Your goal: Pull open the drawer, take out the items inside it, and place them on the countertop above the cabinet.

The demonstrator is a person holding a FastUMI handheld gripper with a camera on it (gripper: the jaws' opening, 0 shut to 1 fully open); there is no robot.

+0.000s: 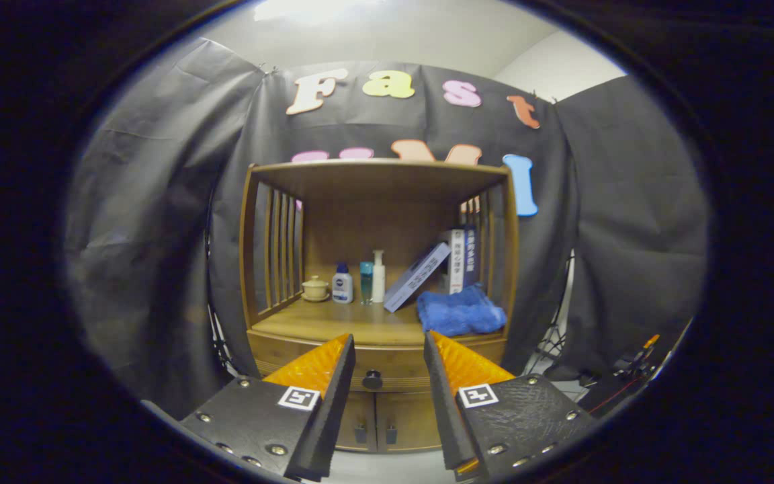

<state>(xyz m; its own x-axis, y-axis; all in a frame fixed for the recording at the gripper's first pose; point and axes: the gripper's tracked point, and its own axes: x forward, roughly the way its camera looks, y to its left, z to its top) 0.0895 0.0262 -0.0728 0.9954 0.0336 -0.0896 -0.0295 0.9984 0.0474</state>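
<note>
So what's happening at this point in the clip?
A hand-held gripper is lined up on a wooden cabinet, fingers open, with the drawer knob showing between them, some way ahead. The drawer is shut; nothing is taken out yet. The countertop already carries bottles, books, a blue towel and a small lidded cup.

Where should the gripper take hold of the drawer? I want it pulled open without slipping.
Grip the round dark knob at the middle of the drawer front, coming straight from the front. It protrudes alone, and the open gripper already frames it, one finger each side.
</note>
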